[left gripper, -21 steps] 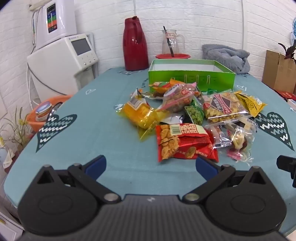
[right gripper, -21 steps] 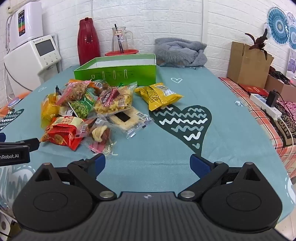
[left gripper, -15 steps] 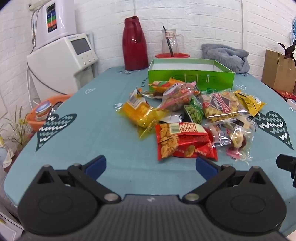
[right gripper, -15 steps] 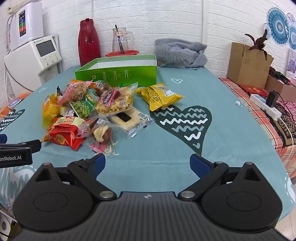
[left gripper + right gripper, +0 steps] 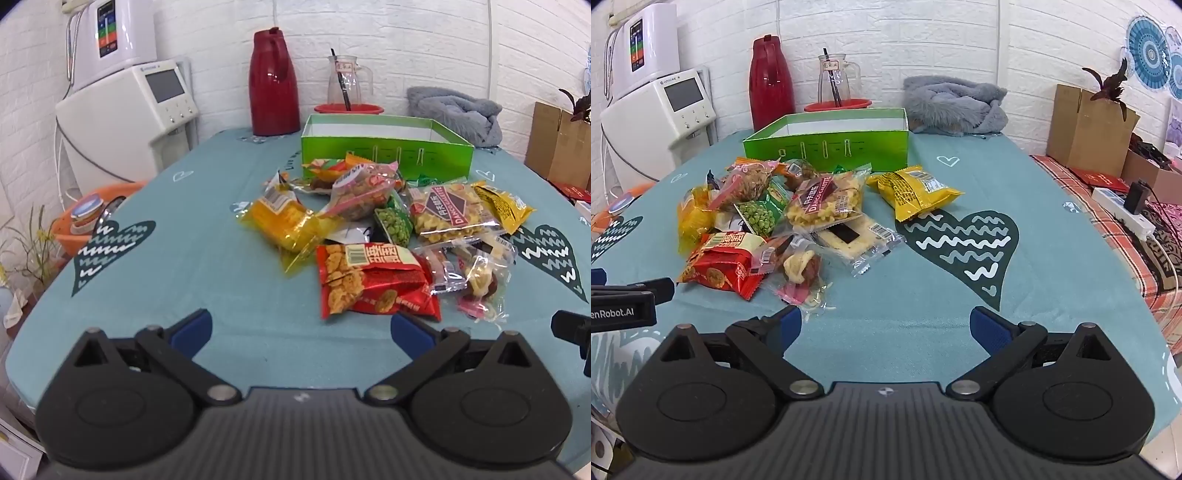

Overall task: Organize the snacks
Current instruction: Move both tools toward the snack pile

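Note:
A pile of snack packets lies mid-table: a red packet [image 5: 373, 282] nearest, an orange-yellow bag [image 5: 284, 221], green peas [image 5: 393, 221], a clear cracker bag [image 5: 448, 214] and a yellow bag [image 5: 916, 188]. Behind them stands an open green box [image 5: 388, 151], which looks empty from here. My left gripper [image 5: 301, 328] is open and empty just short of the red packet. My right gripper [image 5: 886, 326] is open and empty, its left fingertip [image 5: 788, 326] close to a clear packet of sweets [image 5: 801, 273].
A red thermos [image 5: 273, 83], a glass pitcher [image 5: 345, 83] on a red dish and a grey cloth [image 5: 456, 110] stand behind the box. A white appliance [image 5: 129, 122] is at the left, cardboard boxes [image 5: 1089, 125] and a power strip [image 5: 1123, 210] at the right.
Both grippers have edged forward toward the pile, so the packets look slightly closer. Nothing was taken hold of; both stay open.

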The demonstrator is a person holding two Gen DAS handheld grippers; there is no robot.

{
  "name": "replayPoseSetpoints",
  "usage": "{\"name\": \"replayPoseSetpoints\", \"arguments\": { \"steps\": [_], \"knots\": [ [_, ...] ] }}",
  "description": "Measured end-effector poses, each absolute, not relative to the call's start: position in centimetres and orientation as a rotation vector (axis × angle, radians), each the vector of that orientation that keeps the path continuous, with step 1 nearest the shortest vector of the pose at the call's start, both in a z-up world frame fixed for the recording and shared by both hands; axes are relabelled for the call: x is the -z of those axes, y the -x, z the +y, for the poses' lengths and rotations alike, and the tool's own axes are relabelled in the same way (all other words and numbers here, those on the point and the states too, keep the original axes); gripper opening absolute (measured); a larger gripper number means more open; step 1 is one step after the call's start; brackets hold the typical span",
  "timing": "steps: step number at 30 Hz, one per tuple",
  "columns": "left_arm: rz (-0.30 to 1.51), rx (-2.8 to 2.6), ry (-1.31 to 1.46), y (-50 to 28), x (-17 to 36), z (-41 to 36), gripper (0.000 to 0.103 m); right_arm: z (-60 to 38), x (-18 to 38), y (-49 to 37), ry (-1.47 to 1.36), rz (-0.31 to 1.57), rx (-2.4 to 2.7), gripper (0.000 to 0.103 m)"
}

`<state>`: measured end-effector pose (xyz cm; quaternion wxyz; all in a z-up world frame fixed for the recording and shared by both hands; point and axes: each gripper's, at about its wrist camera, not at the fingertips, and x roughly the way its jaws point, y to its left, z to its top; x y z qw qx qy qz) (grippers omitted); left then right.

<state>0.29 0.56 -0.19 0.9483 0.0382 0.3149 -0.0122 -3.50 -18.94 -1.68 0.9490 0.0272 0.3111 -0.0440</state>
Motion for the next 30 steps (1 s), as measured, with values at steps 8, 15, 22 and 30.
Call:
{"name": "replayPoseSetpoints", "arguments": {
  "steps": [8, 15, 22, 30],
  "knots": [
    [0.651, 0.019, -0.062, -1.3, 0.1, 1.0, 0.103, -18.6, 1.3, 2.4, -0.042, 0.637, 0.085, 0.103],
    [0.658, 0.010, -0.051, -2.6, -0.2, 1.2, 0.102, -18.7, 1.1, 1.1, -0.037, 0.641, 0.073, 0.103],
    [0.666, 0.016, -0.055, -3.6, -0.4, 1.0, 0.103, -18.9, 1.1, -0.2, -0.046, 0.650, 0.066, 0.103],
    [0.684, 0.007, -0.055, -5.1, -0.3, 1.2, 0.103, -18.8, 1.2, -2.0, -0.048, 0.665, 0.053, 0.103]
  ]
}}
